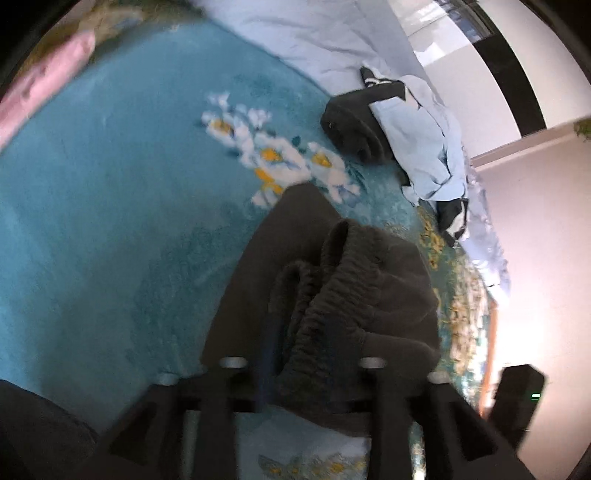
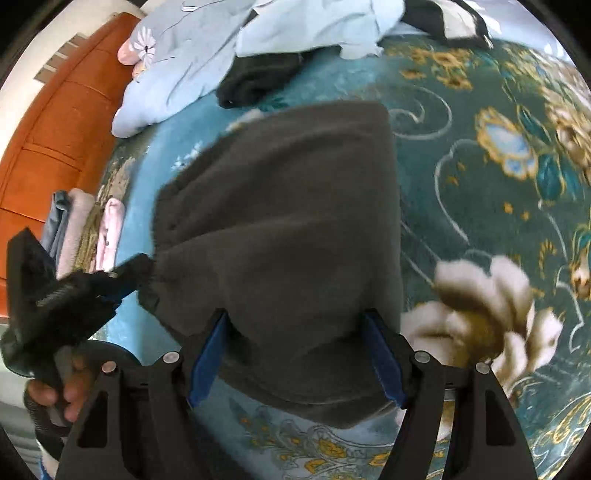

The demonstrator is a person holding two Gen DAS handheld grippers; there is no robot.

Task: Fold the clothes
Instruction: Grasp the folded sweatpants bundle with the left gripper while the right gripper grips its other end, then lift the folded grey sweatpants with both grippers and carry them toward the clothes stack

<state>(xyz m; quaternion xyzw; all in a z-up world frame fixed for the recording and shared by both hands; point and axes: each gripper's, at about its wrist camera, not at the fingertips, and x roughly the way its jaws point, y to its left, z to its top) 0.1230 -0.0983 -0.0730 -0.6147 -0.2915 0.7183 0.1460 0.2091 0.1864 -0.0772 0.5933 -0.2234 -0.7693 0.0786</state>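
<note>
A dark grey garment [image 1: 332, 280] with a gathered elastic waistband lies folded on the teal flowered blanket [image 1: 110, 221]. In the left wrist view my left gripper [image 1: 303, 363] stands open, with the bunched waistband between its fingers and a gap beside the blue pad. In the right wrist view the same grey garment [image 2: 280, 221] lies flat, and my left gripper [image 2: 129, 275] is at its left edge. My right gripper [image 2: 297, 332] is open over the garment's near end. Its blue pads [image 2: 208, 354] flank the cloth, which lies between them and hides the blanket [image 2: 480, 184] below.
A heap of light blue and black clothes [image 1: 421, 147] lies at the far edge of the bed [image 2: 314, 26]. Folded items [image 2: 85, 225] are stacked at the left by an orange wooden panel [image 2: 55, 129]. A pink roll [image 1: 48, 85] lies far left. A person's hand [image 2: 62, 391] holds the left gripper.
</note>
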